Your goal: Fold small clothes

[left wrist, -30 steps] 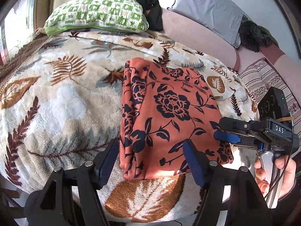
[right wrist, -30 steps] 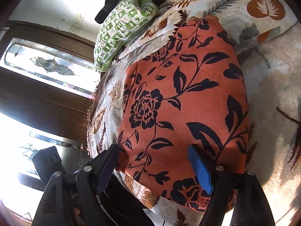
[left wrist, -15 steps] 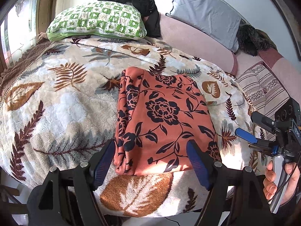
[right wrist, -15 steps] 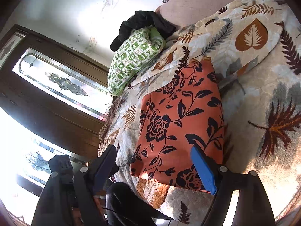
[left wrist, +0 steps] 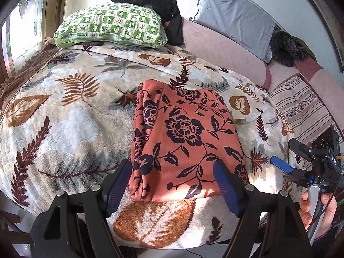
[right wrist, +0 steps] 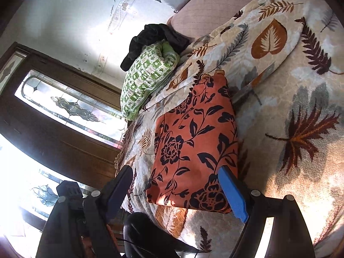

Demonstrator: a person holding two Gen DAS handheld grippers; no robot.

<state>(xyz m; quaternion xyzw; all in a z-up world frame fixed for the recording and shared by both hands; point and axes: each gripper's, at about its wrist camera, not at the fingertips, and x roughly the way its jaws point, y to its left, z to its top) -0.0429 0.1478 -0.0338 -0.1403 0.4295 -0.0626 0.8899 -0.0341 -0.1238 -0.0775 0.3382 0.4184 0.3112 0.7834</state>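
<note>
An orange garment with dark flowers (left wrist: 185, 142) lies folded into a neat rectangle on the leaf-print blanket (left wrist: 64, 124). My left gripper (left wrist: 172, 185) hovers just short of the garment's near edge. It is open, its blue pads either side of that edge without touching. In the right wrist view the garment (right wrist: 193, 150) lies ahead of my right gripper (right wrist: 176, 193), which is open and empty. From the left wrist view the right gripper (left wrist: 281, 151) is off to the garment's right, apart from it, held by a hand (left wrist: 318, 212).
A green checked pillow (left wrist: 111, 28) with black clothing (left wrist: 159, 2) on it lies at the far end. A grey pillow (left wrist: 234, 17) leans on the pink sofa back (left wrist: 225, 49). Striped fabric (left wrist: 301, 107) lies to the right. A glazed wooden door (right wrist: 64, 107) stands left; a dark trouser leg (right wrist: 146, 232) is below.
The right gripper has drawn back from the garment's right edge, moving away and up. The left gripper has backed off slightly. The garment stays flat where it was.
</note>
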